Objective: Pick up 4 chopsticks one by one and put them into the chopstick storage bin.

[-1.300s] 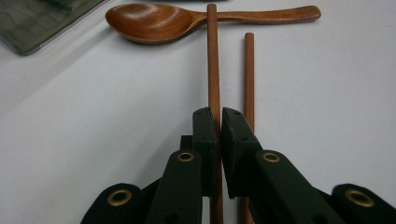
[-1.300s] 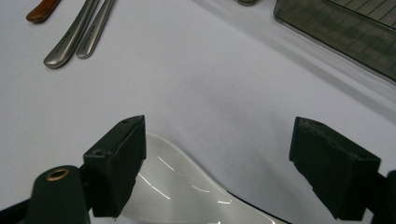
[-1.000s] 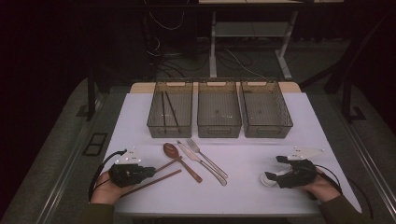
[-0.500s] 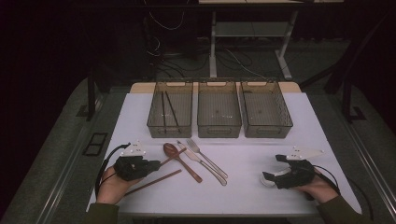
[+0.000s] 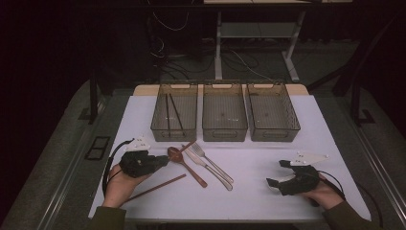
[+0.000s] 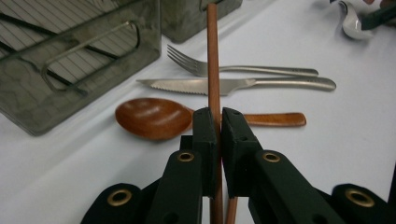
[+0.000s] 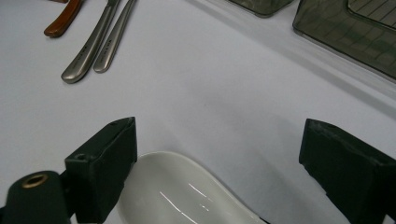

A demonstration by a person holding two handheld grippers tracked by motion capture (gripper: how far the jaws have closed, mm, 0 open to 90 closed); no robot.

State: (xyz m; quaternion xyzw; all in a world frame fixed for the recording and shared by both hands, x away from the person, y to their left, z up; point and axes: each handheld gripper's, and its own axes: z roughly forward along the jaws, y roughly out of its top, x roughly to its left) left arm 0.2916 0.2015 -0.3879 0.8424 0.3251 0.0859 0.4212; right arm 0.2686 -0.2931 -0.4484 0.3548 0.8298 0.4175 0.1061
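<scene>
The chopstick (image 6: 213, 56) is clamped between the jaws of the left gripper (image 6: 218, 122), which are closed hard on its shaft. The stick runs forward from the jaws and passes above the spoon (image 6: 154, 116), knife (image 6: 196, 86) and fork (image 6: 201, 68) lying just ahead. A second chopstick (image 5: 155, 188) lies on the table behind and beside that gripper, apart from it.

Risk, as I judge it: the grip sits partway along a thin round shaft, so the stick could pivot or slip between the pads when swung toward the left bin (image 5: 174, 113). The long free end could also catch the cutlery beneath it or strike the bin wall, knocking the stick askew. Two dark sticks already lie in that bin; a poorly aimed drop could leave this one propped on the rim.

The right gripper (image 7: 217, 154) stands wide open, jaws either side of a white spoon (image 7: 187, 193) that lies between them and toward the hand. The left jaw looks very near or touching the bowl. Closing on that glossy curve could squirt the spoon out.

The left gripper view proves the clamp on the chopstick. The high view shows the left gripper (image 5: 160, 161) at the table's near left, the right gripper (image 5: 280, 175) well apart, and three bins beyond. The right gripper view shows the white spoon's bowl, which the high view leaves indistinct.
</scene>
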